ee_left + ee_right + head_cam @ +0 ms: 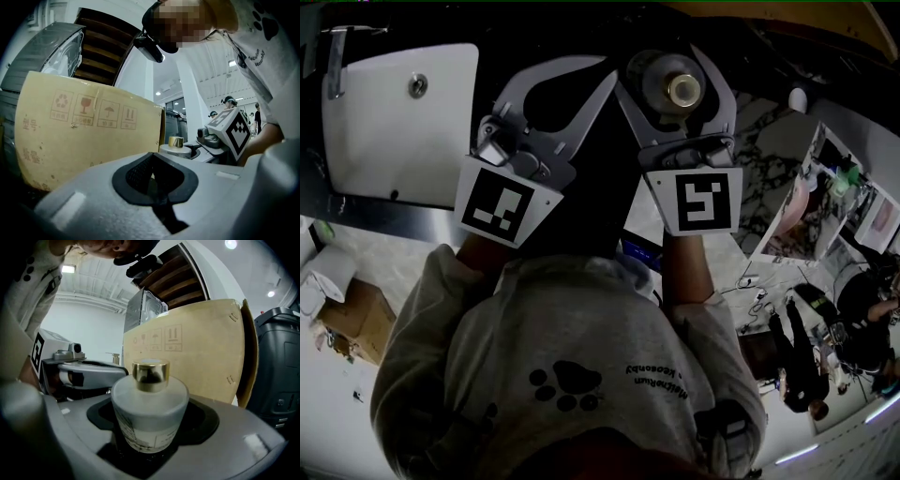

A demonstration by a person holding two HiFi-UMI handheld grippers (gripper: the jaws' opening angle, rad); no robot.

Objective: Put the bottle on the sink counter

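A frosted white bottle [673, 89] with a gold cap stands upright between the jaws of my right gripper [667, 60], which is shut on its round body. In the right gripper view the bottle [149, 413] fills the space between the grey jaws of that gripper [152, 401]. My left gripper [606, 81] hangs just left of it, jaws shut with nothing in them; the left gripper view shows its dark pads [140, 171] meeting. Both grippers hover over the dark counter [553, 37]. The white sink basin [403, 122] lies to the left.
A faucet [334, 58] stands at the basin's far left corner. A large cardboard box [197, 352] rises behind the bottle, with a black bin [276, 366] to its right. A paper roll [328, 272] and a brown box [352, 314] sit on the floor at left.
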